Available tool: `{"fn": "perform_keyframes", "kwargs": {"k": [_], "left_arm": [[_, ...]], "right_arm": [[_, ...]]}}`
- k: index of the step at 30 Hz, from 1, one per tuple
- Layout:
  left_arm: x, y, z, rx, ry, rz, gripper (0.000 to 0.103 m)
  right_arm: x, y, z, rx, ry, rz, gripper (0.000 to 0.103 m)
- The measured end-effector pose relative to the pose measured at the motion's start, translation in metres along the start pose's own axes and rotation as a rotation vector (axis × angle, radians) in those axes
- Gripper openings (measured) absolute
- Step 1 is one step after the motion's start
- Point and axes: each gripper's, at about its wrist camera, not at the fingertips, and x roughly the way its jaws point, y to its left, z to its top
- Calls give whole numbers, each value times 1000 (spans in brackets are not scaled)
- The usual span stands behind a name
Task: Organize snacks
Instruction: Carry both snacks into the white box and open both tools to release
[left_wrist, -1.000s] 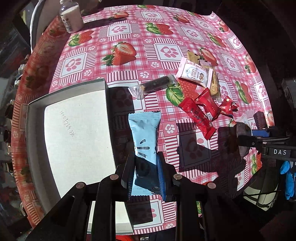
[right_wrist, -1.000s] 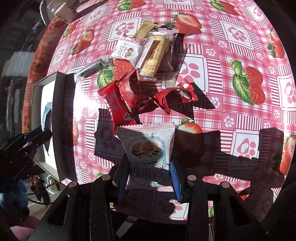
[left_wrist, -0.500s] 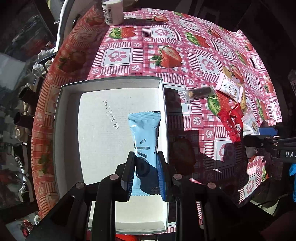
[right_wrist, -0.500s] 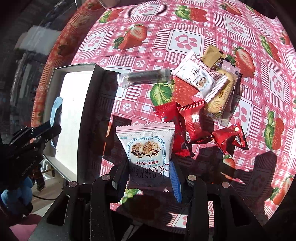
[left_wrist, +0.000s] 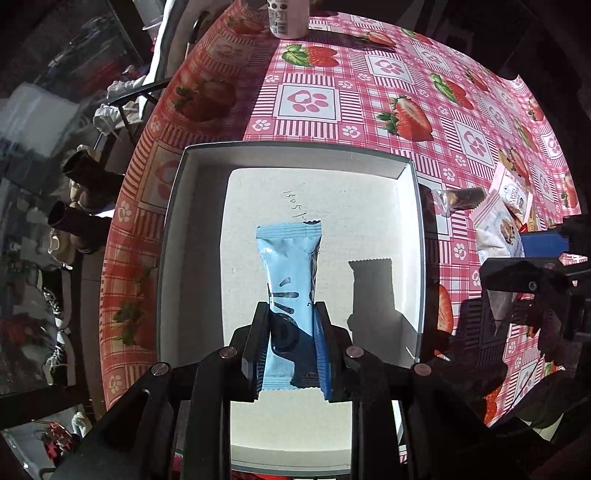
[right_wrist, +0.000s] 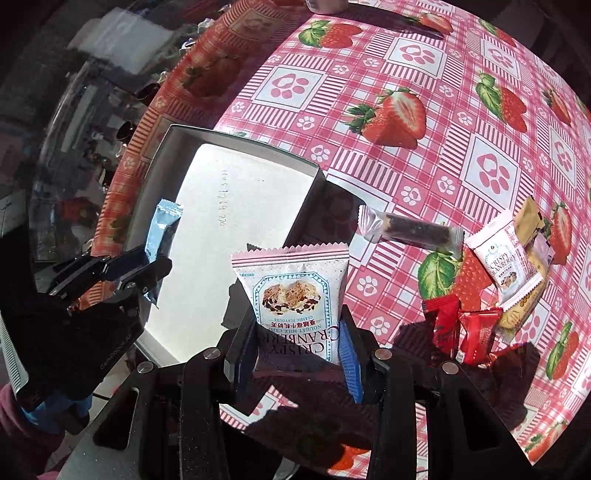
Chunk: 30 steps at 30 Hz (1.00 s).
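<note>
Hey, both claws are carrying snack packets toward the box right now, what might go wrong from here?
1. The left claw pinches the blue packet only at its lower end; it may swing or slip.
2. The right claw, holding the cranberry nougat packet, nears the box edge and the left claw; they may collide.

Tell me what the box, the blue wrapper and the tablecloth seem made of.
Box: likely matte cardboard, with stiff folded walls and pen marks inside. Blue wrapper: glossy plastic film, crimped serrated end. Tablecloth: probably wipeable vinyl, with a slight sheen.
</note>
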Motion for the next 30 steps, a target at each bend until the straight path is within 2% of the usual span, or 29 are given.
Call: {"fn": "perform_keyframes", "kwargs": {"k": [15,25,26,28,29,30], "left_arm": [[19,20,-10,-34,58,7,25],[27,18,-13,-31,84,17,27],[27,18,-13,-29,88,20,30],[28,16,-12,-28,92,32,52],[28,16,-13,-26,86,43,69],[26,15,-13,-23,74,50,76]], "right_arm": [[35,53,28,-81,53,20,42],[46,63,35,-73,77,17,42],[47,64,35,-71,76,17,42],[48,66,36,-69,77,18,43],[47,65,36,-63,80,22,44],[48,65,36,-55,83,25,45]]}}
